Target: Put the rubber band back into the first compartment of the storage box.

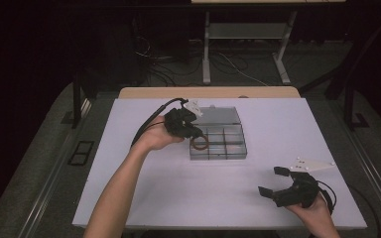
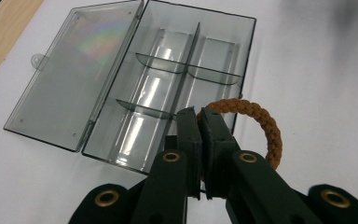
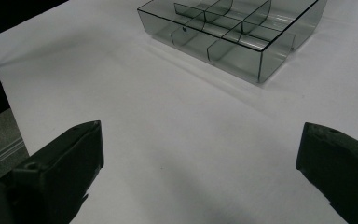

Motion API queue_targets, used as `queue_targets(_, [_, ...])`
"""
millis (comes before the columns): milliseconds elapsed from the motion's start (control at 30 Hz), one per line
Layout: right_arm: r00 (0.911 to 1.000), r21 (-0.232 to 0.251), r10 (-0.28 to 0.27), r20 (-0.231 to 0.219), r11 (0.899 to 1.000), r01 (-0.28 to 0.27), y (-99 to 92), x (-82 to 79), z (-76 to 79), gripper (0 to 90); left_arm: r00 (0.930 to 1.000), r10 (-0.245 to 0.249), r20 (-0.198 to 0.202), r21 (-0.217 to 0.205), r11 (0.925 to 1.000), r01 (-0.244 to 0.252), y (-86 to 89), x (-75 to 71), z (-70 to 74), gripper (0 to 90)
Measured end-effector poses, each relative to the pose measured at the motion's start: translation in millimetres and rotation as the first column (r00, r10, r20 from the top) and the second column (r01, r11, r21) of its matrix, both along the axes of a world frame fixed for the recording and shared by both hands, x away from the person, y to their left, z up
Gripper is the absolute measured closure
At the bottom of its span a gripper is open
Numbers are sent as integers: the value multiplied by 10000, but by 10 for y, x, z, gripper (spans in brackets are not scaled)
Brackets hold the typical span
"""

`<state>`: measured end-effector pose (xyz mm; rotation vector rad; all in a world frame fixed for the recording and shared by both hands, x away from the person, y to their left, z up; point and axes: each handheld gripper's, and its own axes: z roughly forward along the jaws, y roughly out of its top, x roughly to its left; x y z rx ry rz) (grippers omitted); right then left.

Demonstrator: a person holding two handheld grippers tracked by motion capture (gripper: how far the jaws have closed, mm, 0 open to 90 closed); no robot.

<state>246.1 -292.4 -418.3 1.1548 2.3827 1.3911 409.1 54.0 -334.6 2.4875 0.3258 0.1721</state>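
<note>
A clear grey compartment box point(image 1: 226, 145) lies open mid-table, its lid point(image 1: 218, 115) flat behind it. My left gripper point(image 1: 197, 135) is shut on a brown braided ring point(image 1: 200, 143), which hangs over the box's left end. In the left gripper view the ring point(image 2: 261, 122) curls out to the right of the closed jaws, my left gripper point(image 2: 200, 122) above the box point(image 2: 182, 88). My right gripper point(image 1: 274, 181) rests open near the front right of the table, nothing between its fingers point(image 3: 70, 158); the box point(image 3: 233, 32) lies ahead of it.
The white table top point(image 1: 178, 188) has a wooden strip point(image 1: 208, 92) along its far edge. Cables and a grey table frame point(image 1: 206, 47) stand on the dark floor behind. Dividers split the box into several compartments.
</note>
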Motion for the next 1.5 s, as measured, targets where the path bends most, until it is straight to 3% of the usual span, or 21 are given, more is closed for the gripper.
queue_targets(400, [10000, -20, -3, 12, 10000, 3, -10, 4, -4, 8, 9986, 535, -6, -142, 9985, -535, 39, 152, -109, 857])
queue_targets(433, [10000, -16, -11, -2, 10000, 11, -11, 3, -3, 9, 9989, 461, 14, 26, 9989, -461, 48, 167, -106, 856])
queue_targets(467, [10000, -14, -9, 2, 10000, 9, -11, 3, -3, 8, 9981, 615, -26, -139, 9980, -615, 41, 171, -125, 857])
queue_targets(567, [10000, -2, -13, -10, 10000, 13, -14, 3, -3, 9, 9985, 549, 23, 36, 9985, -549, 45, 203, -143, 857])
queue_targets(667, [10000, -11, -3, -19, 10000, 3, -15, 4, -4, 9, 9975, 707, -32, -139, 9974, -707, 27, 214, -180, 856])
queue_targets(900, [10000, -14, 3, -6, 10000, -3, -17, 7, -6, 9, 9982, 601, -56, -24, 9982, -601, -2, 265, -252, 856])
queue_targets(933, [10000, -29, 8, -4, 10000, -8, -17, 8, -7, 8, 9992, 400, 12, 221, 9990, -400, -2, 285, -258, 856])
queue_targets(1500, [10000, -71, 28, -40, 10000, -28, -9, 9, -13, 8, 9989, 363, -280, 284, 9990, -356, -116, 339, -455, 856])
